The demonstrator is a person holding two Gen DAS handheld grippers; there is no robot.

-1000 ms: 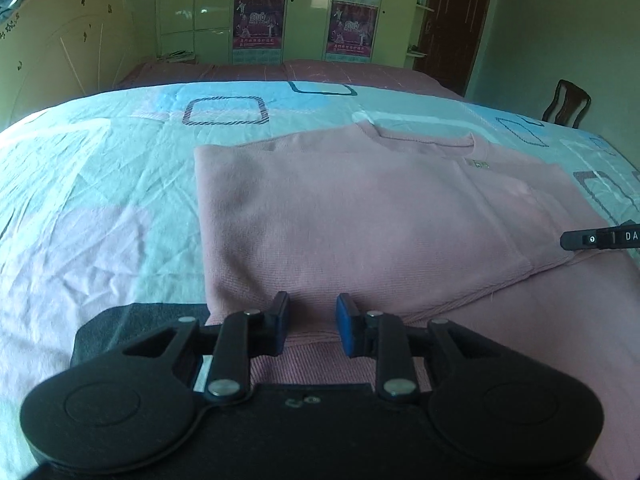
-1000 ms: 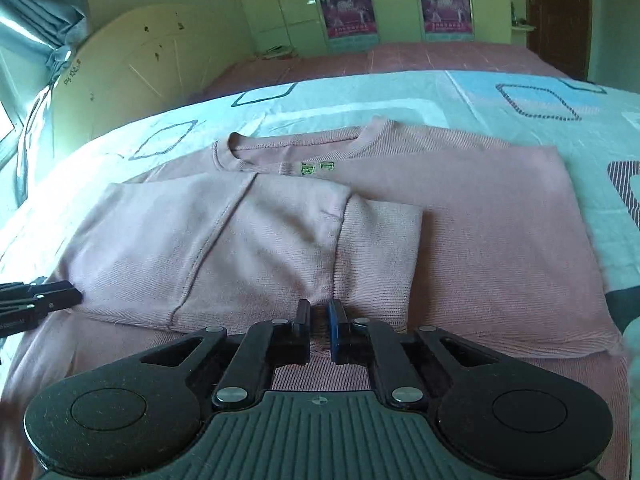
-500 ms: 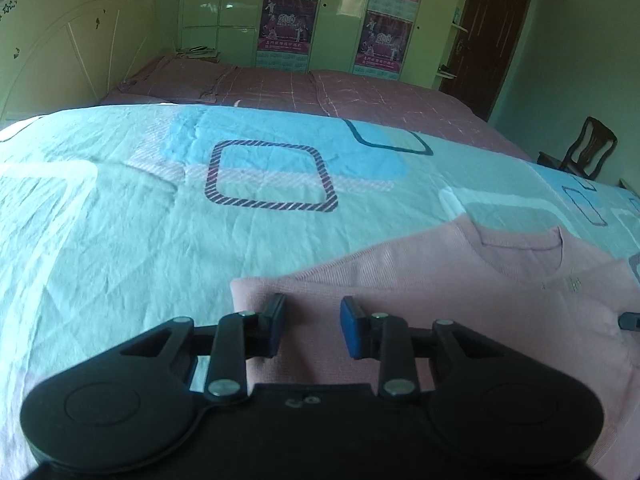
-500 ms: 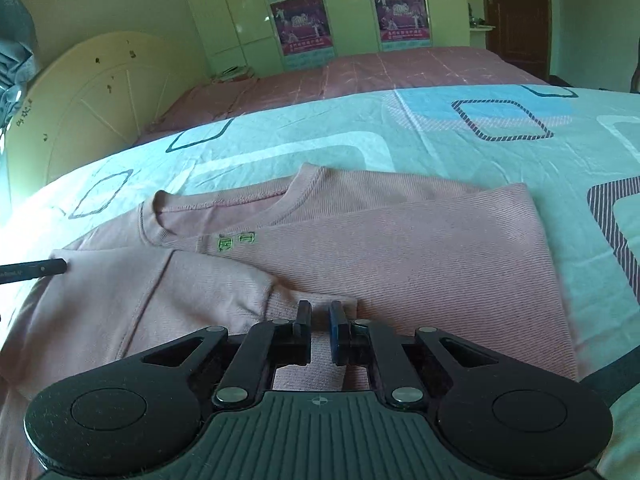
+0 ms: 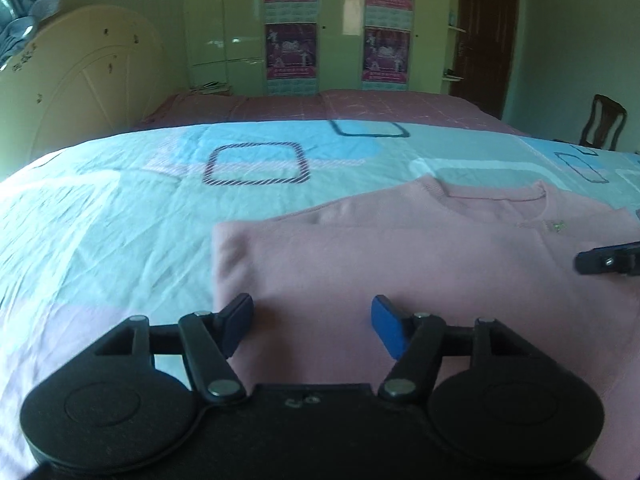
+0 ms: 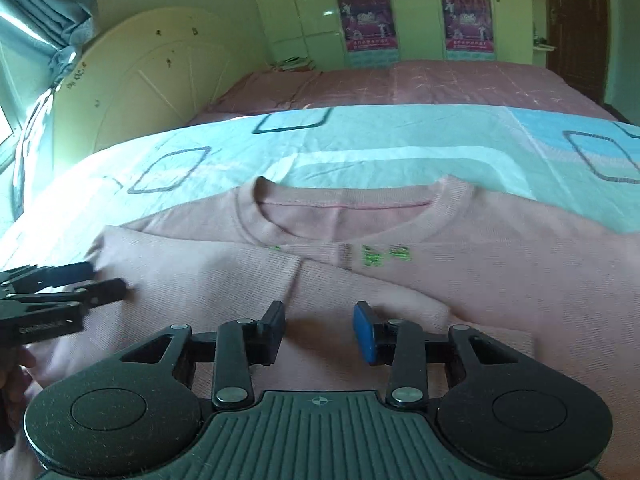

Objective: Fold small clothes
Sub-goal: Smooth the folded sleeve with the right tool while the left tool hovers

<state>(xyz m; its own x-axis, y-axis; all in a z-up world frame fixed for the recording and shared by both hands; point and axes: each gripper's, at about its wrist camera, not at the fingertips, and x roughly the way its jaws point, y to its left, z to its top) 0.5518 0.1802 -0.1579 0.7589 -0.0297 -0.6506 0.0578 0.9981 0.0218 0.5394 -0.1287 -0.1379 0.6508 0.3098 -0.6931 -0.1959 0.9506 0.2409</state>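
While both grippers' jaws are opening, released, the pink sweater [image 6: 400, 280] lies folded on the bedsheet [image 5: 120, 220].

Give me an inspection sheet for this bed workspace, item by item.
Surface: bedspread, pale blue with square outlines, wrinkled.
Job's things: pink sweater lying flat, collar away from the camera, one sleeve folded across the chest.
Clutter: nothing seen on the bedspread.
Grippers: left gripper and right gripper over the sweater, jaws opening, no fabric pinched.
Cables: nothing seen.
Surroundings: headboard, wardrobe with posters, wooden chair, dark door.
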